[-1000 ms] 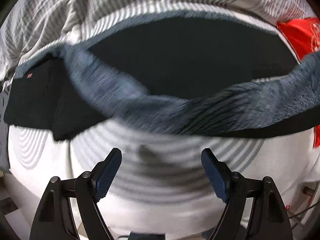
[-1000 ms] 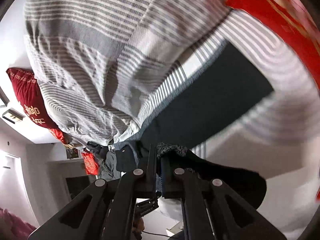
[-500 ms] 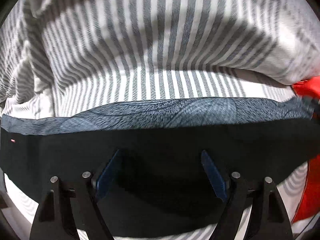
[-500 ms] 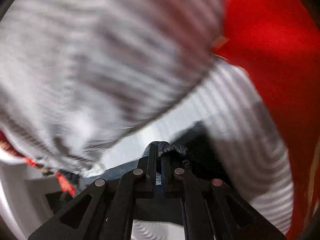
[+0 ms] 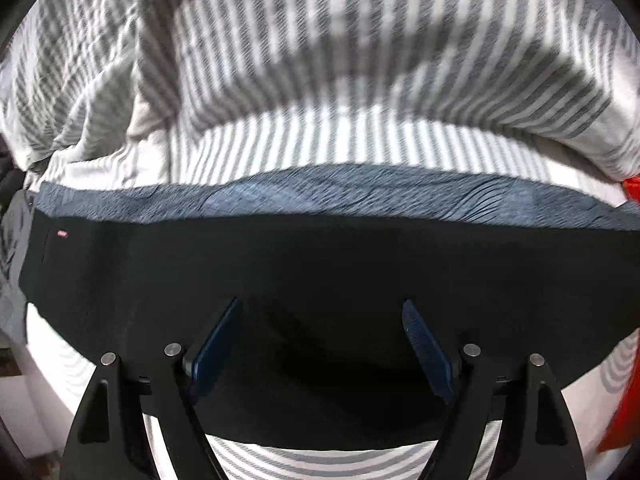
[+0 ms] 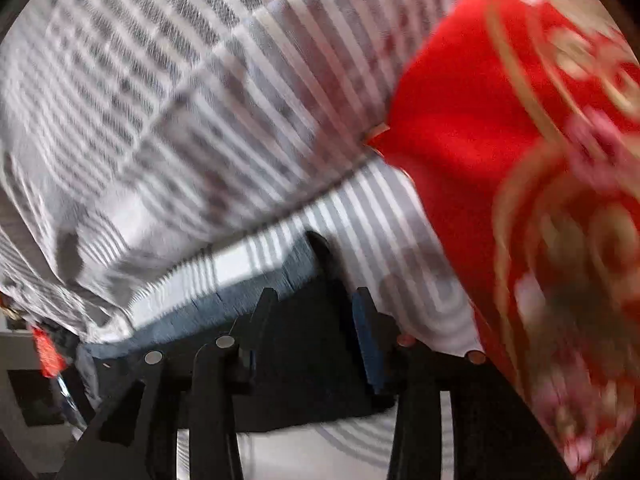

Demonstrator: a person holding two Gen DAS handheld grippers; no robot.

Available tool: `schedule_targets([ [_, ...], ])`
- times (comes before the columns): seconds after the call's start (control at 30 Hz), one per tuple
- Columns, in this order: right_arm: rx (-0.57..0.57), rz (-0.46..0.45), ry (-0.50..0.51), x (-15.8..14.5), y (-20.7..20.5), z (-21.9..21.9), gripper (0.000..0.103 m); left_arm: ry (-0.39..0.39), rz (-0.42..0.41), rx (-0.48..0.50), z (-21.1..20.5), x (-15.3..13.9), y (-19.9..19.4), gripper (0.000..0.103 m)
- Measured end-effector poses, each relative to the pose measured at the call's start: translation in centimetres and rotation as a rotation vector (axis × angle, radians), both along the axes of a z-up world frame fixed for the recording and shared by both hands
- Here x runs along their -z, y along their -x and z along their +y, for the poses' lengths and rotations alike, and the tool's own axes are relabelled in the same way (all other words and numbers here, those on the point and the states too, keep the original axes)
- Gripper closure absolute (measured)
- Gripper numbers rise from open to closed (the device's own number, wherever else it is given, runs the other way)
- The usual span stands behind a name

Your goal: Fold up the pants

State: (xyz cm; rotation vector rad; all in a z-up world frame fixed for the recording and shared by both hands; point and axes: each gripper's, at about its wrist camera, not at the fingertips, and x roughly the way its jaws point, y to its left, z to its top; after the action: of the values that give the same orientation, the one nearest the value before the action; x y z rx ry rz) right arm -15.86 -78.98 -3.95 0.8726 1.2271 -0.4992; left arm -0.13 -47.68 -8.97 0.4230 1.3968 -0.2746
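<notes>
The black pants (image 5: pixel 320 276) lie folded lengthwise on the striped bed, a long dark band with a grey-blue inner edge (image 5: pixel 340 196) along the far side. My left gripper (image 5: pixel 322 312) is open and empty, its blue pads just above the black cloth. In the right wrist view the end of the pants (image 6: pixel 304 344) lies under my right gripper (image 6: pixel 314 296), which is open with its jaws spread over the cloth. The view is blurred.
A bunched grey-and-white striped duvet (image 5: pixel 340 60) rises behind the pants. A red patterned cushion (image 6: pixel 520 140) sits close on the right of the pants' end. The striped sheet (image 5: pixel 320 460) runs to the bed's near edge.
The right gripper carried the pants' edge over to the far side and has now opened, letting it go. The left gripper moved forward over the pants, which now lie flat.
</notes>
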Motion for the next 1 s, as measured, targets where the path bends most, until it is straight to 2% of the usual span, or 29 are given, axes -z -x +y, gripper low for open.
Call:
schedule_targets([
  [0.07,-0.014,0.032,-0.026,1.4,1.0,0.8,0.060,-0.013,-0.009,0.025,-0.1,0.3,0.6,0.020],
  [0.1,-0.026,0.082,-0.049,2.6,1.4,1.3,0.064,-0.022,-0.012,0.046,-0.3,0.4,1.1,0.020],
  [0.13,-0.035,0.125,-0.063,3.6,1.8,1.6,0.083,-0.034,-0.010,0.070,-0.5,0.6,1.5,0.020],
  [0.17,-0.037,0.175,-0.055,4.5,2.6,2.2,0.084,-0.045,-0.007,0.093,-0.9,0.8,1.8,0.020],
  [0.27,0.013,0.165,-0.036,4.0,4.0,2.3,0.084,-0.041,-0.041,0.134,-1.2,-0.6,2.2,0.020],
  [0.3,0.017,0.168,-0.004,3.3,4.2,2.6,0.080,-0.028,-0.053,0.126,-0.8,-1.3,2.1,0.020],
  [0.37,0.002,0.158,0.056,1.6,4.1,3.5,0.075,0.022,-0.059,0.060,0.8,-2.7,1.2,0.020],
  [0.43,-0.043,0.103,0.090,0.0,3.6,4.8,0.071,0.059,-0.038,-0.035,2.9,-3.0,0.1,0.020],
  [0.5,-0.092,0.064,0.107,-0.8,2.4,6.6,0.066,0.024,-0.033,-0.098,4.5,-2.6,-0.8,0.020],
  [0.6,-0.153,0.023,0.092,-0.6,0.1,9.6,0.060,-0.005,-0.045,-0.123,6.5,-2.7,-1.6,0.020],
  [0.73,-0.165,0.001,0.005,0.8,-2.5,13.8,0.060,-0.025,-0.104,-0.052,8.8,-4.1,-3.2,0.020],
  [0.8,-0.178,0.002,-0.013,1.1,-3.0,16.4,0.060,-0.052,-0.143,-0.023,10.5,-4.6,-4.9,0.020],
  [0.9,-0.196,0.021,-0.044,1.9,-3.7,20.4,0.060,-0.080,-0.181,-0.039,13.7,-5.3,-8.7,0.020],
  [1.0,-0.198,0.051,-0.054,2.4,-3.7,24.1,0.059,-0.100,-0.194,-0.072,17.3,-4.0,-13.1,0.020],
])
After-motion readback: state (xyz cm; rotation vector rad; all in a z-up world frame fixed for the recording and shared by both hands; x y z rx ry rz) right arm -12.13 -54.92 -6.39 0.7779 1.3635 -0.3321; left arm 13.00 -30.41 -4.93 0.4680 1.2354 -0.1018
